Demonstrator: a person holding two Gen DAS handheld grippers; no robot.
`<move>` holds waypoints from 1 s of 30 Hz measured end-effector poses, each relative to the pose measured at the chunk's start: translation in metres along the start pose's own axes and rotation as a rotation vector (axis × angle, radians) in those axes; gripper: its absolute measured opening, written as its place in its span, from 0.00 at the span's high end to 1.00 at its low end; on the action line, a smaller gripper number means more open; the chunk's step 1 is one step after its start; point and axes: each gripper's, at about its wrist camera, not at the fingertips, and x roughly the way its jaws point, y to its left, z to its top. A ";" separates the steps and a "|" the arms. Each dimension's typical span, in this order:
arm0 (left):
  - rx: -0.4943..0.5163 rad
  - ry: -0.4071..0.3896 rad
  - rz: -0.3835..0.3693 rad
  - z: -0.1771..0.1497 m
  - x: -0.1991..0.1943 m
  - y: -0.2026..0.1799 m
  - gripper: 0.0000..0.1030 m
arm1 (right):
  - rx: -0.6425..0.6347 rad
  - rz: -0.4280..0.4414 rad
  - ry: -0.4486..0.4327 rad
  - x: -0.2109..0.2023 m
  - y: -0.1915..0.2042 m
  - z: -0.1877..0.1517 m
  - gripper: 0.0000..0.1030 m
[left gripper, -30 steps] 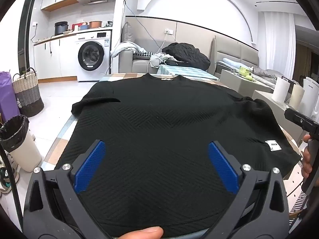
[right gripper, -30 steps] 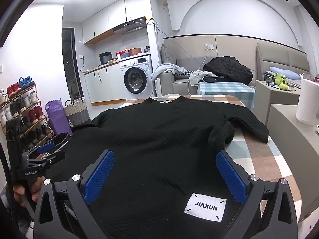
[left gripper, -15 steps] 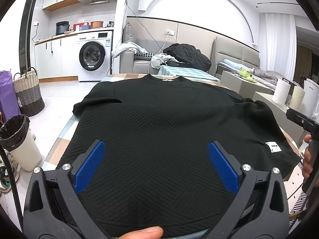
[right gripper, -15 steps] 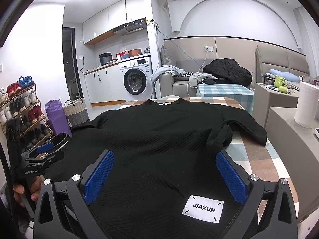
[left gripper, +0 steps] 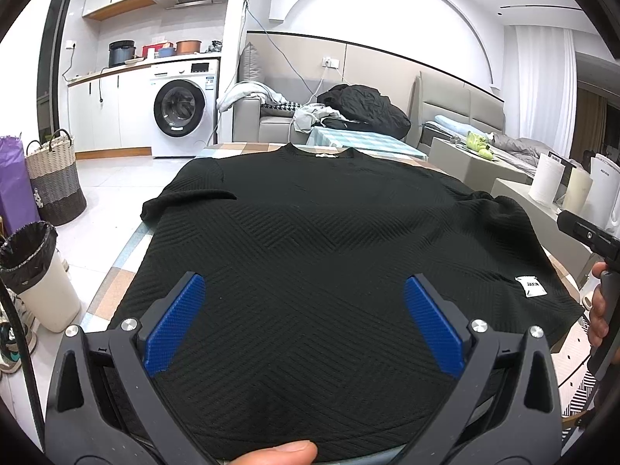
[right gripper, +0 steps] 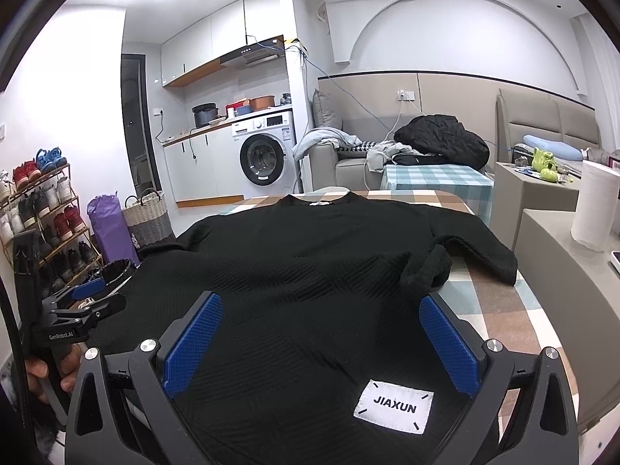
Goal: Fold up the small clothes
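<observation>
A black textured short-sleeved top lies flat, front up, on a checked table, collar at the far end. It also shows in the right wrist view, with a white JIAXUN label near the hem. Its right sleeve is rumpled and partly folded over. My left gripper is open over the hem at the left side. My right gripper is open over the hem by the label. Each gripper shows at the edge of the other's view, the left one and the right one.
A bin with a black liner and a woven basket stand on the floor to the left. A shoe rack is further left. A low cabinet with paper rolls stands to the right. A sofa with clothes is behind the table.
Both grippers have drawn back slightly toward the hem and stayed open. The top has not moved.
</observation>
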 end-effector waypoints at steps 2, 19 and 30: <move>0.000 -0.001 0.000 0.000 -0.001 0.001 0.00 | 0.003 -0.001 0.002 0.000 -0.001 0.001 0.00; -0.012 0.002 0.005 0.002 -0.002 0.005 0.00 | 0.020 -0.037 0.012 0.002 -0.007 0.006 0.00; -0.018 0.006 0.007 0.002 0.000 0.007 0.00 | 0.008 -0.048 -0.005 -0.002 -0.006 0.014 0.00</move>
